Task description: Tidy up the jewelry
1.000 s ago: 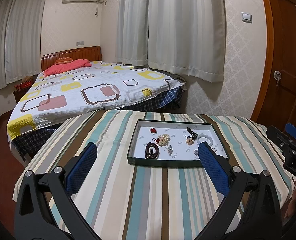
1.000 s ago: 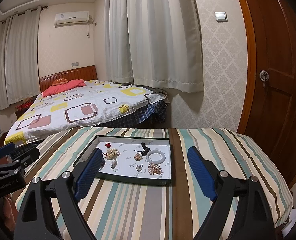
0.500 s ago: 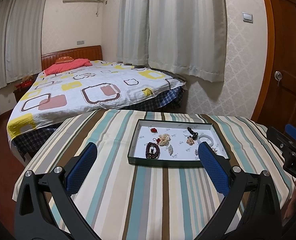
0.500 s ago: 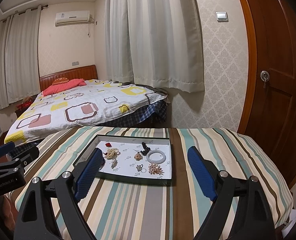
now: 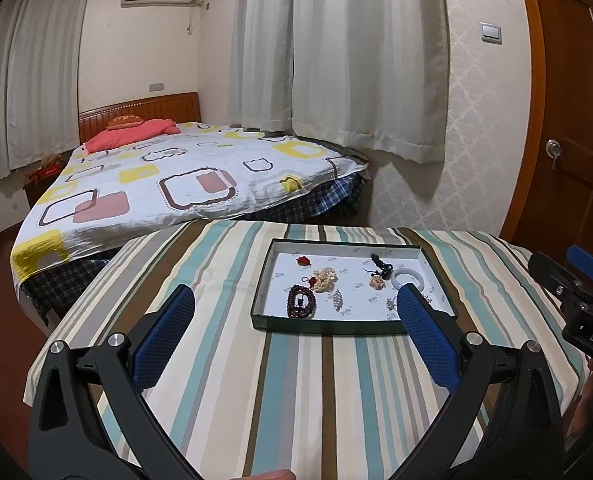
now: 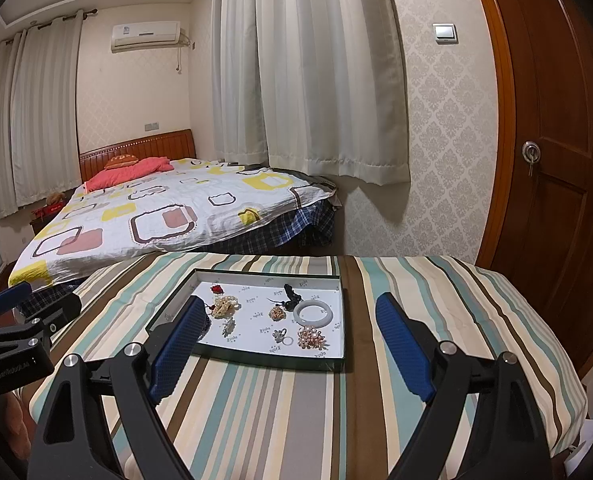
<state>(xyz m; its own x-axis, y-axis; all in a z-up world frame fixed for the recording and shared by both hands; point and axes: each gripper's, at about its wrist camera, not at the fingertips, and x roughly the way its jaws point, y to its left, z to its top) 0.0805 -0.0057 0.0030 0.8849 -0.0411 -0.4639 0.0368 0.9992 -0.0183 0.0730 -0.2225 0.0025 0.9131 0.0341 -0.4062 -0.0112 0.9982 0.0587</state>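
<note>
A shallow dark-rimmed tray [image 5: 280, 325] [image 6: 256, 360] with a white floor lies on the striped tablecloth. In it lie several jewelry pieces: a dark bead bracelet [image 5: 301, 301], a cream pearl cluster [image 5: 325, 278] [image 6: 225, 305], a red flower piece [image 5: 303, 260] [image 6: 216, 289], a white bangle [image 5: 407, 279] [image 6: 313, 312], a black cord piece [image 5: 381, 263] [image 6: 290, 294] and a pink-gold brooch [image 6: 311, 337]. My left gripper [image 5: 292, 332] stands open before the tray's near edge, empty. My right gripper [image 6: 290, 340] is open too, nothing between its blue pads [image 6: 402, 354].
The striped table [image 5: 296, 400] drops off at its rounded edges. A bed [image 5: 168, 184] with a patterned sheet stands behind it. Curtains [image 6: 320, 72] hang at the back, and a wooden door [image 6: 556, 160] is at the right. A person's hand [image 5: 588, 404] shows at the lower right.
</note>
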